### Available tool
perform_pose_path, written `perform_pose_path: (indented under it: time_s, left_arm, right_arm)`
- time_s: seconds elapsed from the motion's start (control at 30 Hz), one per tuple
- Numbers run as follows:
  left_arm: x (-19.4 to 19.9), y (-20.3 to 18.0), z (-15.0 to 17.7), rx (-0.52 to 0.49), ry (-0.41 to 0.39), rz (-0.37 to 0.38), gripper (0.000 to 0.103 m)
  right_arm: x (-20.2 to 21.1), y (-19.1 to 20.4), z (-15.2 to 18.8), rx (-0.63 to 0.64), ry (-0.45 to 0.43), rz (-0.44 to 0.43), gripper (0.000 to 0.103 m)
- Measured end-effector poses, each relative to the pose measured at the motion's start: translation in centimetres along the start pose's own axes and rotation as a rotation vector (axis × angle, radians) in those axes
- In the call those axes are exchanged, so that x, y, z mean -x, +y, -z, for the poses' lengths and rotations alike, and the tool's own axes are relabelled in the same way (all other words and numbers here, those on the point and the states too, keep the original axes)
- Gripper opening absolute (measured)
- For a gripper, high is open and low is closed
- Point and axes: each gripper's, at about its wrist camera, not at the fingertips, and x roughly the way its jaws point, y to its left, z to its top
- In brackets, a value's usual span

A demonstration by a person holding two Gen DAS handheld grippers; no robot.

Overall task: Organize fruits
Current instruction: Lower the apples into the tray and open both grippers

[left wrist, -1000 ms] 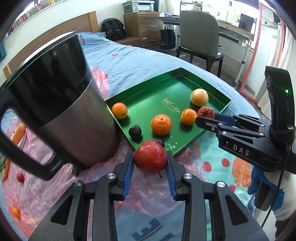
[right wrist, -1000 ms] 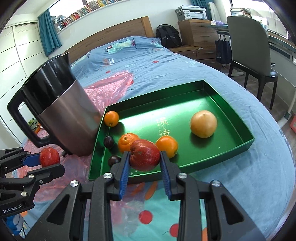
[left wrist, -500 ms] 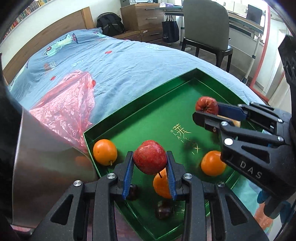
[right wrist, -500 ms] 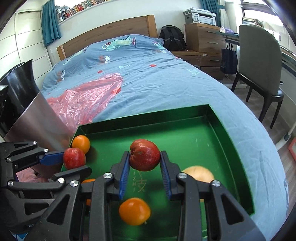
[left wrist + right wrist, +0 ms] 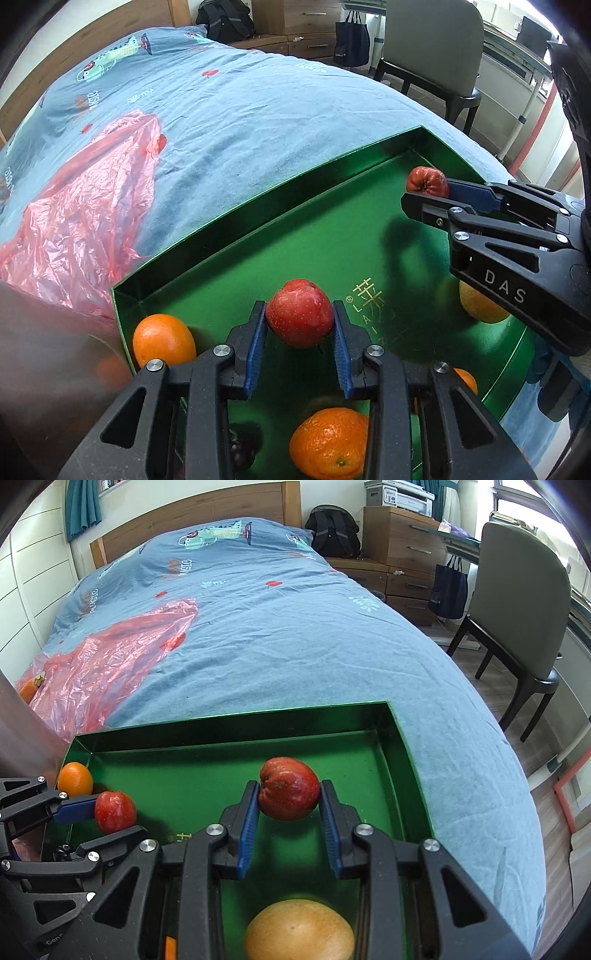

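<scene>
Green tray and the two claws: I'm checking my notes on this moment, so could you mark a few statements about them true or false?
1. Each claw holds a red apple. True: the left claw grips one red apple, the right claw another.
2. The green tray sits on a wooden desk. False: it lies on the blue bedspread.
3. The tray holds no fruit yet. False: oranges and a yellow-brown fruit lie in it.
4. Both held apples are over the tray. True.
5. A pink plastic sheet lies on the bed beyond the tray. True.
</scene>
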Motion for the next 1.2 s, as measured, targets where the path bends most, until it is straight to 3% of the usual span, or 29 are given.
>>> perform_pose_path:
  time_s: [0.3, 0.57, 0.6, 0.67, 0.73, 0.8, 1.03, 1.2]
  left_arm:
    - [-0.6, -0.2, -0.1, 0.004, 0.009, 0.014, 0.029]
    - [-0.6, 0.6, -0.2, 0.022, 0.029, 0.014, 0.032]
    - [-0.4, 0.8, -0.2, 0.026, 0.025, 0.017, 0.035]
    - [0.4, 1.0, -0.1, 0.030, 0.009, 0.031, 0.040]
    - [1.2, 1.0, 0.0, 0.023, -0.007, 0.032, 0.044]
    - [2.1, 0.9, 0.1, 0.016, -0.022, 0.031, 0.046]
    - [4.9, 0.3, 1.7, -0.011, -0.050, 0.043, 0.048]
    - [7.2, -0.1, 3.6, -0.013, -0.068, 0.068, 0.048]
  right_arm:
    - [-1.4, 0.1, 0.3, 0.005, 0.071, -0.004, 0.019]
    - [-1.4, 0.1, 0.3, -0.005, 0.079, -0.002, 0.019]
    - [-1.3, 0.0, 0.3, -0.011, 0.074, -0.002, 0.024]
    - [-0.7, 0.0, 0.3, -0.020, 0.056, -0.006, 0.043]
    - [0.1, 0.0, 0.4, -0.022, 0.034, -0.006, 0.072]
    - [0.9, -0.1, 0.6, -0.026, 0.020, 0.001, 0.081]
    - [4.1, -0.8, 1.8, -0.088, -0.024, 0.004, 0.092]
    - [7.0, -0.6, 3.2, -0.124, -0.076, -0.014, 0.093]
